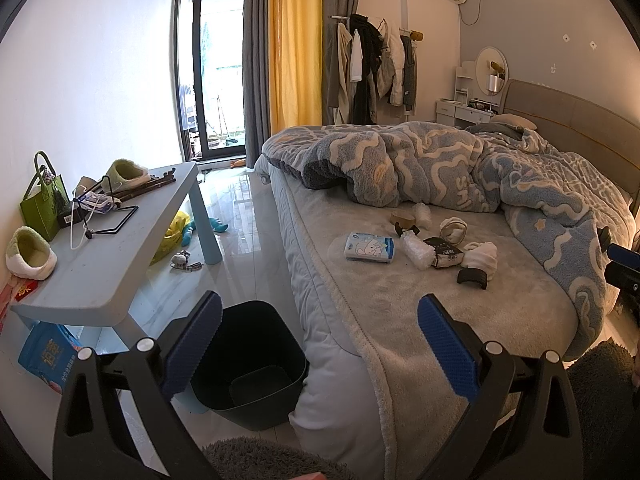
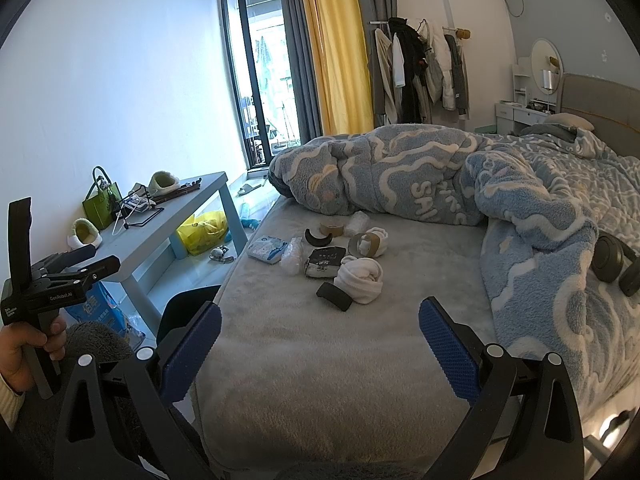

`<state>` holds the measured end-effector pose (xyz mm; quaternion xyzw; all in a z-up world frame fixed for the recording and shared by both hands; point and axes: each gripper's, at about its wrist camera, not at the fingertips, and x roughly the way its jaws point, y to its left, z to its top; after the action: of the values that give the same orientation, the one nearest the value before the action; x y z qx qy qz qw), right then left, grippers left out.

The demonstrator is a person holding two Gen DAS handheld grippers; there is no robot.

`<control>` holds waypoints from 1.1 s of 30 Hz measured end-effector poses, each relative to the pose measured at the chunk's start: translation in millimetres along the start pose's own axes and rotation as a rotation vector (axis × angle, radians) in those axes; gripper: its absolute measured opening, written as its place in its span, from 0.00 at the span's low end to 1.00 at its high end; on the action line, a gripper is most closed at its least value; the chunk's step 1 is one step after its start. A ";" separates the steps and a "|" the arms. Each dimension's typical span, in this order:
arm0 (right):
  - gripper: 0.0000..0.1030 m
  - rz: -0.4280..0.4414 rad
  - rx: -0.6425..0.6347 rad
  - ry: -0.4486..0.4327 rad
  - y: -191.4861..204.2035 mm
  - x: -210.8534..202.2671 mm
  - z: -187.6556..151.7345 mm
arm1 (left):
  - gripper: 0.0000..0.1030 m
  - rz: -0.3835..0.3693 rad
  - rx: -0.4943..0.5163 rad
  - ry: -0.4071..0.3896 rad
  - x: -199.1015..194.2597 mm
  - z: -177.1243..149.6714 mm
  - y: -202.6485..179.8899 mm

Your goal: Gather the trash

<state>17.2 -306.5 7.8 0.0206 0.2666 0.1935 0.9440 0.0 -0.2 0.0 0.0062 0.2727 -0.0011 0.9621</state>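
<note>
A cluster of litter lies on the grey bed [image 2: 320,360]: a tissue pack [image 1: 369,246] [image 2: 267,248], crumpled clear plastic [image 1: 418,251] [image 2: 291,255], a dark wrapper [image 1: 446,254] [image 2: 323,262], cardboard tape rolls [image 2: 332,227], a black curved piece [image 1: 473,277] [image 2: 334,296] and rolled white socks [image 2: 359,276]. A dark bin [image 1: 256,364] stands on the floor beside the bed, just ahead of my left gripper [image 1: 320,344]. The left gripper is open and empty. My right gripper [image 2: 320,344] is open and empty over the bed's near edge, short of the litter.
A pale blue bench [image 1: 104,264] on the left carries slippers, a green bag [image 1: 42,204] and a hanger. A yellow bag [image 2: 202,232] and toys lie on the floor under it. A rumpled blue duvet [image 2: 460,184] covers the far bed; headphones [image 2: 612,264] rest on it.
</note>
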 end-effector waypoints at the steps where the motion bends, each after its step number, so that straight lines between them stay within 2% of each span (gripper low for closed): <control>1: 0.97 0.000 0.001 0.000 -0.1 -0.2 0.0 | 0.97 0.000 0.000 0.000 0.0 0.0 0.0; 17: 0.97 -0.008 -0.006 0.020 0.6 2.1 -0.1 | 0.97 -0.004 -0.005 -0.005 -0.5 0.6 0.9; 20: 0.97 -0.019 -0.012 0.027 2.4 1.5 3.3 | 0.97 -0.058 -0.009 0.016 -1.0 5.9 7.0; 25: 0.97 0.002 0.022 0.003 -0.9 2.7 13.5 | 0.97 -0.070 -0.002 0.009 -4.2 7.2 2.3; 30: 0.97 -0.002 0.051 0.037 -9.6 22.4 15.4 | 0.97 -0.163 0.013 0.003 2.4 7.2 -9.1; 33: 0.97 -0.004 0.043 0.073 -12.9 41.6 15.5 | 0.96 -0.169 0.027 -0.005 8.1 10.4 -14.0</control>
<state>62.3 -301.8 -1.4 0.0332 0.3052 0.1863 0.9333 12.3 -14.3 4.4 -0.0041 0.2696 -0.0860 0.9591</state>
